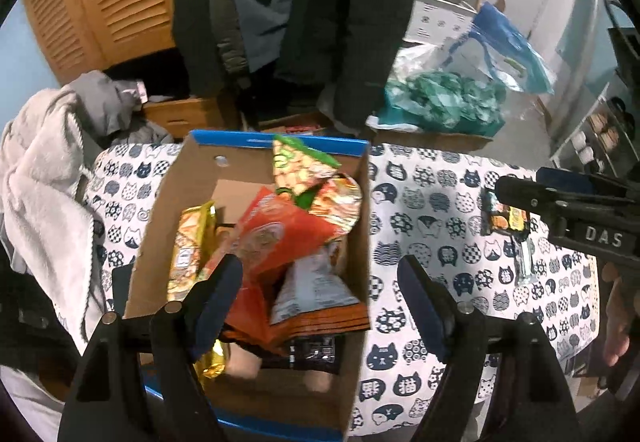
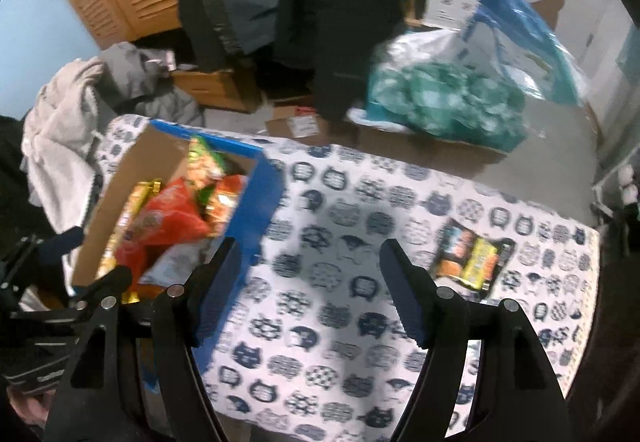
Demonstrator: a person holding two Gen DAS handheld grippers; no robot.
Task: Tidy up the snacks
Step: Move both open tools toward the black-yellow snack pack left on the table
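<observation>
Snacks are seen in two places: a heap of packets in the box (image 1: 256, 242) at centre left of the left wrist view, and one dark pack (image 2: 470, 256) lying flat on the cloth (image 2: 320, 242) at right of the right wrist view. That lone pack is judged light, thin and crinkly, likely slippery on its film face; an edge or sealed end looks the best place to be pinched, since the flat middle offers little to bite. The bagged snacks in the box seem soft and crushable, so a gentle grip would be called for.

The left gripper (image 1: 320, 306) is held wide apart over the box rim, nothing between its pads. The right gripper (image 2: 310, 294) is likewise spread, over bare cloth, with the pack just beyond its right finger and untouched.

"DAS" can be read on the right gripper's body at right of the left wrist view. Print on the packets is too blurred to be made out.
</observation>
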